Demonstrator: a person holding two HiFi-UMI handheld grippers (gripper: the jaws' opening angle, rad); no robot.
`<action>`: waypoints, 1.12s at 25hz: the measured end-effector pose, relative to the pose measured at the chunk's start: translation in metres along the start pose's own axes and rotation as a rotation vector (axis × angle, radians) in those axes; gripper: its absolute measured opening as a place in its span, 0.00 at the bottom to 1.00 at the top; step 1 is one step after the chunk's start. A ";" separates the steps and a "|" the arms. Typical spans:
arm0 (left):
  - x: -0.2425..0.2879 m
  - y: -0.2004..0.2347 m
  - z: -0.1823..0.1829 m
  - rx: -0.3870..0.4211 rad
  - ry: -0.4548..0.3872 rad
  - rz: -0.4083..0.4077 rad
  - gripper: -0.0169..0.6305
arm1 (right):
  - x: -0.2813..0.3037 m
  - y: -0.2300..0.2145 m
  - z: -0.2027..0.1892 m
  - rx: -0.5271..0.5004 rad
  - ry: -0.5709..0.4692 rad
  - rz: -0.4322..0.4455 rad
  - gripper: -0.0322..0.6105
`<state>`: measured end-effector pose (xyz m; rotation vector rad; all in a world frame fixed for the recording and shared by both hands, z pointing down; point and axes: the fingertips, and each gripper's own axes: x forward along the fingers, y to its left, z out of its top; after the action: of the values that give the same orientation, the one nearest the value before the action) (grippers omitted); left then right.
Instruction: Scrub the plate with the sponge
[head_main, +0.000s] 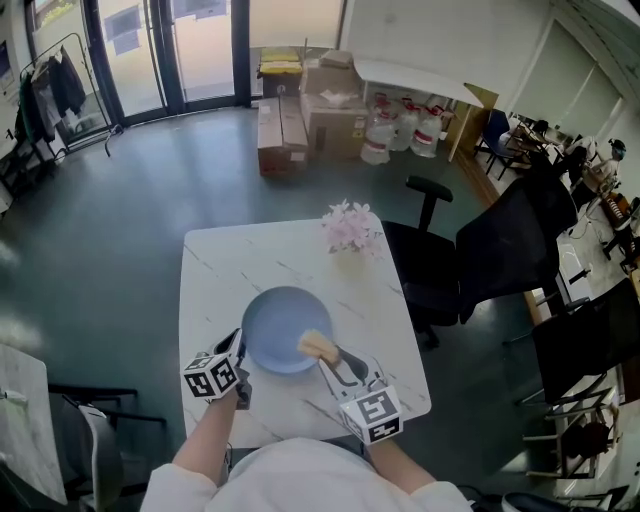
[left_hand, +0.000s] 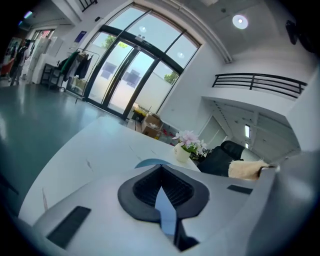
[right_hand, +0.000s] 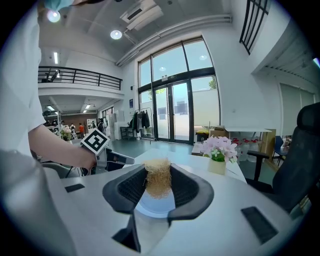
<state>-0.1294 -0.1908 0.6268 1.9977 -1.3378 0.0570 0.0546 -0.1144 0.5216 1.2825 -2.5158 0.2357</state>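
Note:
A round blue plate (head_main: 280, 322) lies on the white marble table (head_main: 225, 265). My left gripper (head_main: 243, 352) is at the plate's near-left rim. In the left gripper view its jaws (left_hand: 161, 189) are shut on a thin blue strip of the plate's rim (left_hand: 165, 210). My right gripper (head_main: 335, 360) is shut on a tan, fibrous sponge (head_main: 318, 346), which hangs over the plate's right part. In the right gripper view the sponge (right_hand: 158, 182) fills the gap between the pads, with the plate (right_hand: 156, 206) just under it. The left gripper (right_hand: 122, 161) shows there at the left.
A small pot of pink flowers (head_main: 350, 228) stands near the table's far right corner. Black office chairs (head_main: 445, 265) crowd the table's right side. Cardboard boxes (head_main: 300, 115) and water jugs (head_main: 400, 130) sit on the floor beyond.

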 end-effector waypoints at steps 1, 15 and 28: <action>-0.003 -0.007 0.004 0.008 -0.013 -0.017 0.08 | 0.000 0.000 0.000 0.000 -0.001 0.001 0.27; -0.061 -0.089 0.042 0.211 -0.133 -0.186 0.08 | -0.007 0.002 0.003 -0.005 -0.021 0.015 0.27; -0.088 -0.116 0.030 0.362 -0.131 -0.174 0.08 | -0.011 -0.002 0.002 0.008 -0.030 0.016 0.27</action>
<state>-0.0852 -0.1148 0.5069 2.4534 -1.2997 0.0946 0.0622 -0.1075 0.5159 1.2787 -2.5536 0.2319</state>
